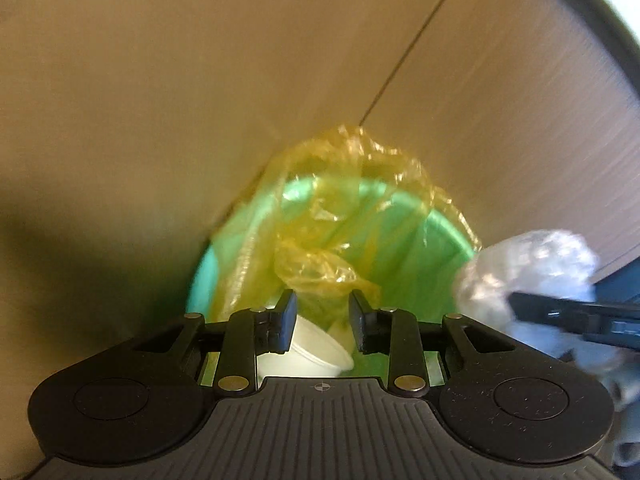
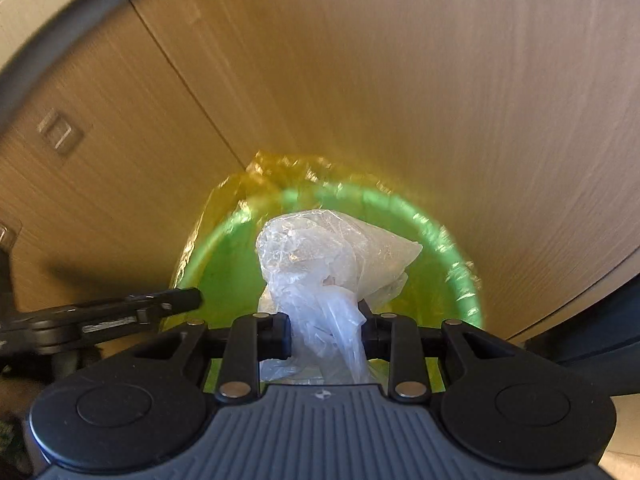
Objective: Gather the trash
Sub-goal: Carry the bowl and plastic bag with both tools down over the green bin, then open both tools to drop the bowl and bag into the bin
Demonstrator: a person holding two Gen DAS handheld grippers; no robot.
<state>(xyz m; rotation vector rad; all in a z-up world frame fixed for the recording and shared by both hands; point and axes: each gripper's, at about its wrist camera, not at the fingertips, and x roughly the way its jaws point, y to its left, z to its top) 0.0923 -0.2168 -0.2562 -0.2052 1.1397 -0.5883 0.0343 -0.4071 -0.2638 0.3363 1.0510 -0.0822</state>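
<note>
A green trash bin (image 1: 420, 256) lined with a yellow plastic bag (image 1: 320, 240) stands against a wooden cabinet. My left gripper (image 1: 323, 320) is open over the bin, with a white paper cup (image 1: 312, 354) below and between its fingers, not gripped. My right gripper (image 2: 325, 334) is shut on a crumpled clear plastic bag (image 2: 320, 256) and holds it above the bin (image 2: 440, 240). That clear bag also shows at the right of the left wrist view (image 1: 528, 268), with the right gripper's fingers (image 1: 560, 308) on it. The left gripper's fingers (image 2: 172, 300) reach in from the left of the right wrist view.
Light wooden cabinet doors (image 2: 400, 80) rise directly behind the bin, with a vertical seam (image 1: 412, 48) and a recessed handle (image 2: 60, 134) at left. A dark curved edge (image 2: 592, 328) lies at the right.
</note>
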